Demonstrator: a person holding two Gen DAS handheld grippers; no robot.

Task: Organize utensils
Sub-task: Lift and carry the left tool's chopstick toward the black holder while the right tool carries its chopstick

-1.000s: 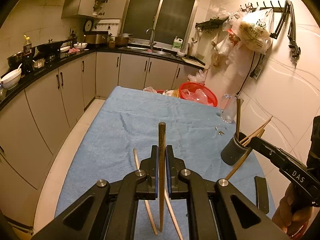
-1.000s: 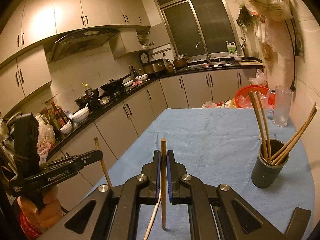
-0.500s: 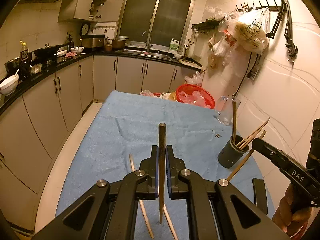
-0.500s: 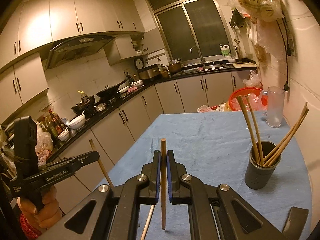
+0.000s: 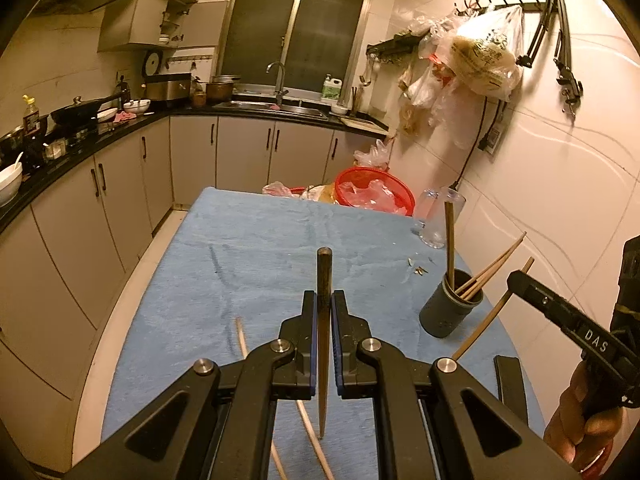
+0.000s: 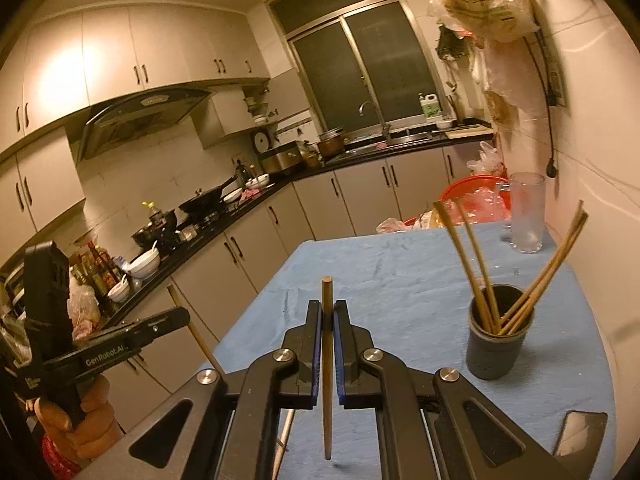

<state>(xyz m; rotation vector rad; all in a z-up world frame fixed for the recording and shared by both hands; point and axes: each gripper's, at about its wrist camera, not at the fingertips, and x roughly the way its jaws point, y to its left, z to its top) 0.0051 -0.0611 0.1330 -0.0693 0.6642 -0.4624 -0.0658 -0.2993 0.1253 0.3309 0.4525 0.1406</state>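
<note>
Gripping status, left to right, both wrist cams:

Left gripper (image 5: 324,312): pinched tight on a dark chopstick (image 5: 323,340), stick upright between the pads, butt end poking up past the fingertips and the tapered tip hanging down under them, above the cloth.

Loose chopsticks (image 5: 242,338): two pale ones were lying on the blue tablecloth (image 5: 240,264) below and a bit left of the left gripper, mostly hidden by its body.

Holder cup (image 5: 450,314): dark grey, sat ahead and to the right of the left gripper, upright on the cloth, several chopsticks standing in it and leaning toward the wall.

Right gripper (image 6: 327,320): clamped on a lighter wooden chopstick (image 6: 327,360), also upright, round end up, tip dangling free over the cloth. From the left cam you could see that stick slanting just beside the cup, outside it.

Cup from the right cam (image 6: 496,344): ahead-right of the right gripper, well apart from the held stick.

Glass (image 6: 527,216): clear tumbler beyond the cup, near the wall.

Red basin (image 5: 374,196): at the far end of the table, plastic bags in it.

Black flat thing (image 6: 580,434): lay on the cloth right of the right gripper, couldn't tell what it was.
</note>
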